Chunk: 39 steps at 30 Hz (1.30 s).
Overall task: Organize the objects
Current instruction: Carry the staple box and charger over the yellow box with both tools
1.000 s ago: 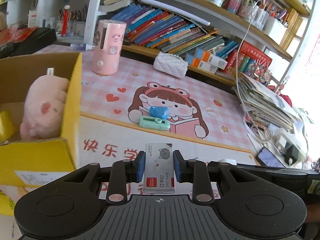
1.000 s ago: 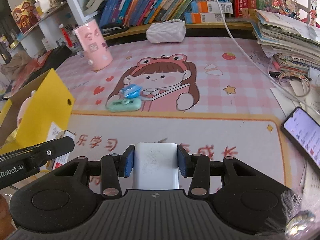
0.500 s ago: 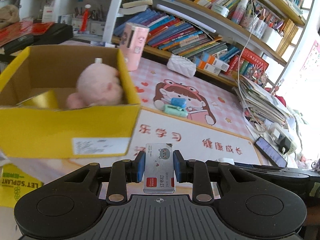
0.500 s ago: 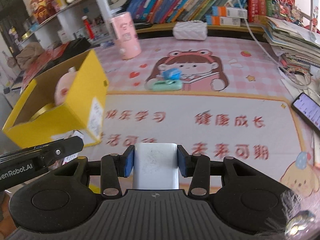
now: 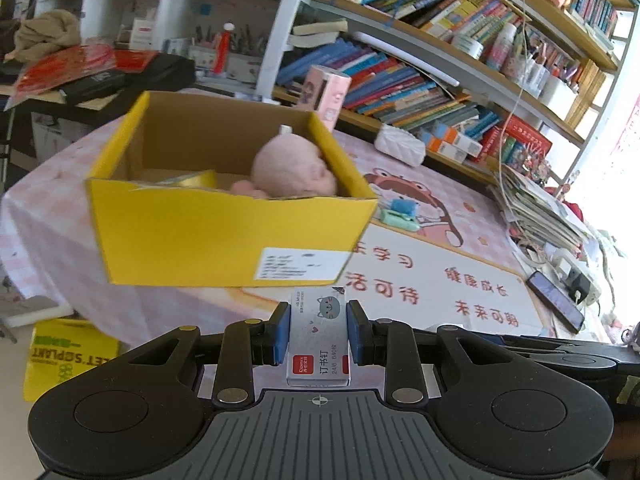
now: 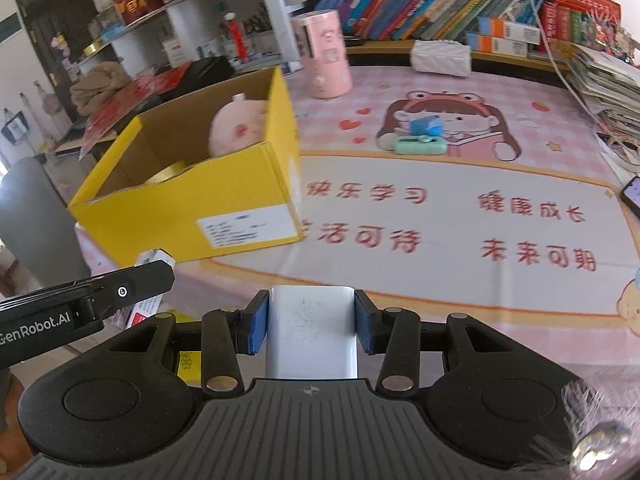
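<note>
My left gripper [image 5: 319, 336] is shut on a grey staple box [image 5: 319, 344] with a cat picture, held near the table's front edge. My right gripper [image 6: 311, 326] is shut on a white charger block [image 6: 311, 332]. A yellow cardboard box [image 5: 224, 232] stands ahead to the left, holding a pink plush pig [image 5: 294, 170] and a gold tape roll [image 5: 192, 179]. The box also shows in the right wrist view [image 6: 224, 204], with the left gripper's arm [image 6: 80, 304] low at the left. A blue item [image 6: 426, 125] and a mint-green stapler [image 6: 420, 146] lie on the cartoon mat.
A pink cylinder [image 6: 322, 54] and white purse [image 6: 440, 56] stand at the back by the bookshelf [image 5: 420, 80]. Stacked papers [image 5: 536, 208] and a phone [image 5: 554, 300] sit at the right. A yellow bag [image 5: 68, 356] lies below the table's left edge.
Both grippers have pulled back and away from the table, still holding their objects. The yellow box now sits farther ahead and more central in both views.
</note>
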Available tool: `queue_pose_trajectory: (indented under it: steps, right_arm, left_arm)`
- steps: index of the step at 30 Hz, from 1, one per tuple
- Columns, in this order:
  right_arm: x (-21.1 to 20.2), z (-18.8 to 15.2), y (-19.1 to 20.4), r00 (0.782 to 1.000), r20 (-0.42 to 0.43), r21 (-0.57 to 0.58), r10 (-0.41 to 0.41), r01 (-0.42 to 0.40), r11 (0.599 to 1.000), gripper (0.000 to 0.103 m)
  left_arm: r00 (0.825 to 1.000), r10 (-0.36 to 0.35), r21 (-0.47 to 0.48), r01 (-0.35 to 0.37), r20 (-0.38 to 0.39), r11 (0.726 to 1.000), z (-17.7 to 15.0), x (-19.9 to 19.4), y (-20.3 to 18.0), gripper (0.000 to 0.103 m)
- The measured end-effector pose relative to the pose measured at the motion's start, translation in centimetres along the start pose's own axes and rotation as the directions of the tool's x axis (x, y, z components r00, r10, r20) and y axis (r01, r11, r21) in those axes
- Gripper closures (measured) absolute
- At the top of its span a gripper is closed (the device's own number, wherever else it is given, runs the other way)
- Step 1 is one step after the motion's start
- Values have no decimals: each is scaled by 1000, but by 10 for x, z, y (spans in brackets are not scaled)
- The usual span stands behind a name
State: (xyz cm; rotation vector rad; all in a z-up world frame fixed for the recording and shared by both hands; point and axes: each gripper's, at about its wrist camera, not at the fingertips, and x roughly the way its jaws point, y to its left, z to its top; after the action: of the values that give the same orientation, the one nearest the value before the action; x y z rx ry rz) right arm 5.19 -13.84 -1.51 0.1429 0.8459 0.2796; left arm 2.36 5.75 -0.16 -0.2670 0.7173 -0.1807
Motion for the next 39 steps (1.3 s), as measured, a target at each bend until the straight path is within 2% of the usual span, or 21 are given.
queue_pose_trajectory:
  steps: [11, 20, 30, 39]
  right_arm:
    - [-3, -18, 52, 999, 6, -47, 51, -50, 998, 62]
    - [-12, -17, 75, 998, 48, -86, 49, -45, 995, 62]
    - [-22, 26, 80, 986, 157, -101, 57, -41, 994, 62]
    - [-7, 76, 81, 971, 221, -117, 94, -69, 991, 62]
  left_arm:
    - [998, 43, -21, -42, 40, 999, -10, -35, 34, 76]
    - [995, 48, -32, -45, 93, 998, -6, -54, 47, 76]
    - [982, 42, -48, -34, 182, 998, 30, -53, 50, 76]
    - [972, 74, -39, -67, 223, 997, 67, -31, 50, 76]
